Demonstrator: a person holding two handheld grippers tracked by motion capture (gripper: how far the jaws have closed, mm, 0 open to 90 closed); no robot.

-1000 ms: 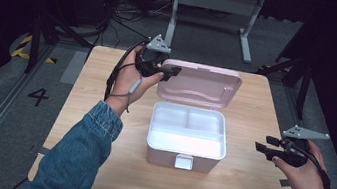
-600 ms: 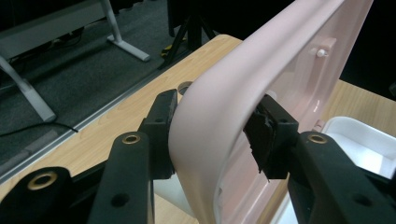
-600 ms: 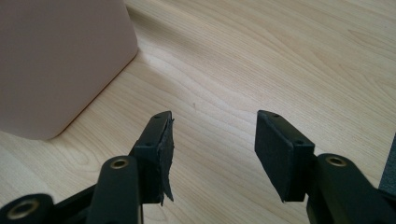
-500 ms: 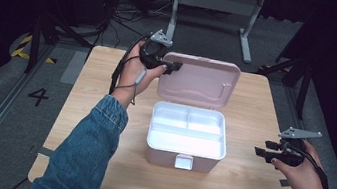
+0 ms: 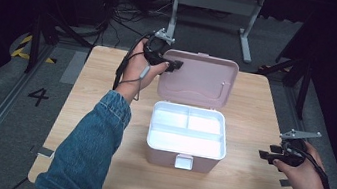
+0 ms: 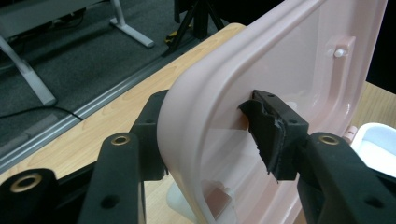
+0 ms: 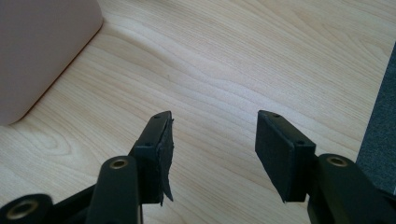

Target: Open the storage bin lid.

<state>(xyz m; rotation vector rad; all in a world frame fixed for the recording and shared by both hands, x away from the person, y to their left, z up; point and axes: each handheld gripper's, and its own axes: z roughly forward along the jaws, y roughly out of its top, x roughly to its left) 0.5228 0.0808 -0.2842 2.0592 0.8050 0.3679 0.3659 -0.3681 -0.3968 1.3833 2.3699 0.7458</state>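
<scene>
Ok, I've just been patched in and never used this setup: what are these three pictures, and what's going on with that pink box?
No robot here: a person holds handheld tongs in each hand. The high view looks down on a wooden table; the other two views ride on the tongs themselves. On the table sits a pink box, open, its white compartments empty. The left tongs clamp the edge of the raised lid, one jaw on each face. The right tongs hang open over bare wood beside the box, holding nothing.

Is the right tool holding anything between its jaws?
No. In the right gripper view the right tool has its jaws spread apart, with just the bare wooden table between them.
</scene>
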